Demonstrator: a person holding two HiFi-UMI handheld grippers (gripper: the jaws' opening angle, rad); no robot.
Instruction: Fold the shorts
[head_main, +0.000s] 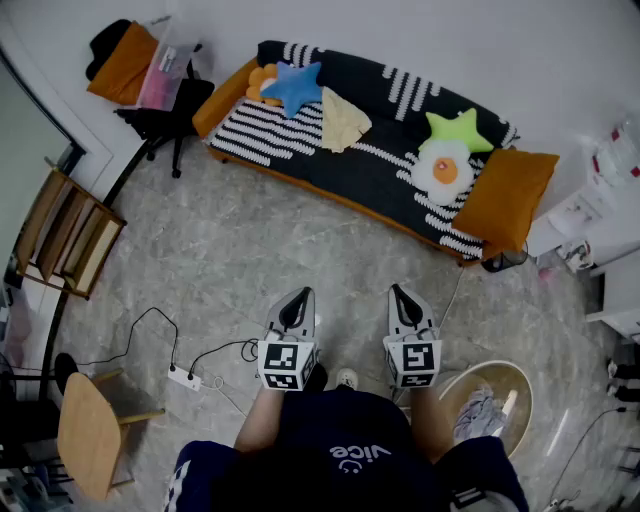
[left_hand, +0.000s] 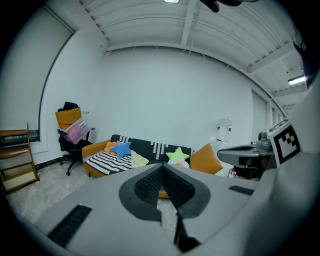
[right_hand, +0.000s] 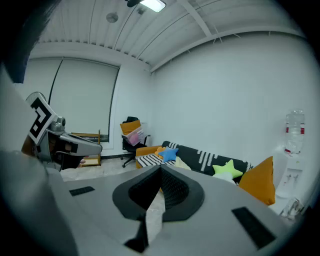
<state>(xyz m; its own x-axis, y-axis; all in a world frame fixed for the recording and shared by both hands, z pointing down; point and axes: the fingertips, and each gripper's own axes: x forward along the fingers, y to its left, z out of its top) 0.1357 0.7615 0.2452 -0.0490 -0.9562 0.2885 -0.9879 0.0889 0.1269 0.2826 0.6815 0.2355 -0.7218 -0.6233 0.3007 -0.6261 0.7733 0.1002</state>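
Grey L gripper & R gripper, jaws tight together, nothing btw them, lower centre; sofa upper centre.

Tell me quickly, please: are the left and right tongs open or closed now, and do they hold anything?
Left tongs: closed, empty.
Right tongs: closed, empty.
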